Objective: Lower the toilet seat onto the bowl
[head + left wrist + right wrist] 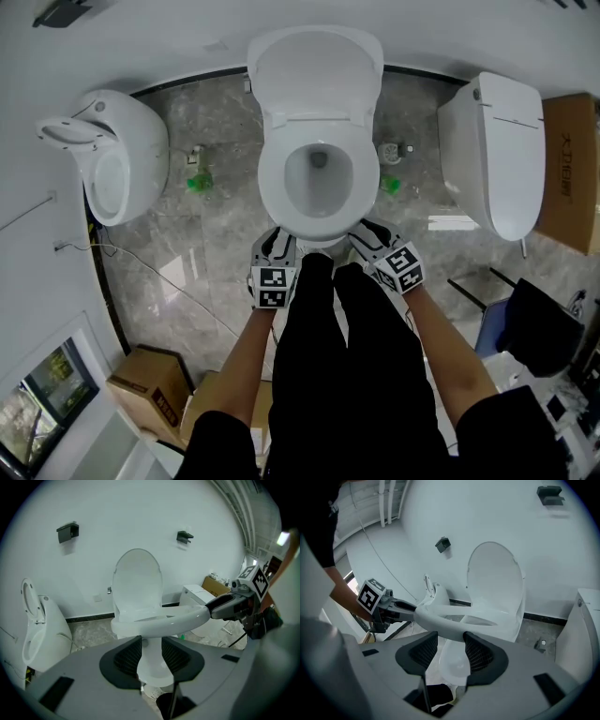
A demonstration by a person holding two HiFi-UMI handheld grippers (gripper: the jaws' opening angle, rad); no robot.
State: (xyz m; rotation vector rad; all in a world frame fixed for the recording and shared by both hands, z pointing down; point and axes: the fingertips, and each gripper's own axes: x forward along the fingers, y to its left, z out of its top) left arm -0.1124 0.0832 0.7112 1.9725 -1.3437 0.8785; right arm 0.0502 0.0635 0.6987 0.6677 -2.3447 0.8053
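Observation:
In the head view the white toilet point(319, 225) stands in the middle with its lid point(314, 70) upright against the wall. Its seat ring point(272, 187) lies low over the bowl. My left gripper point(278, 242) is at the seat's front left and my right gripper point(367, 236) at its front right. In the left gripper view the seat point(159, 623) runs level across the tips of the left gripper point(151, 654), whose jaws stand wide apart; the right gripper point(220, 607) touches the ring's far end. In the right gripper view the seat point(440, 623) likewise crosses the wide tips of the right gripper point(451, 653), with the left gripper point(405, 609) at the ring's other end.
A second white toilet with its seat raised point(112, 155) stands to the left and a closed one point(497, 155) to the right. Cardboard boxes point(150, 384) sit near the lower left. The person's black-clad legs point(347, 375) stand right in front of the bowl.

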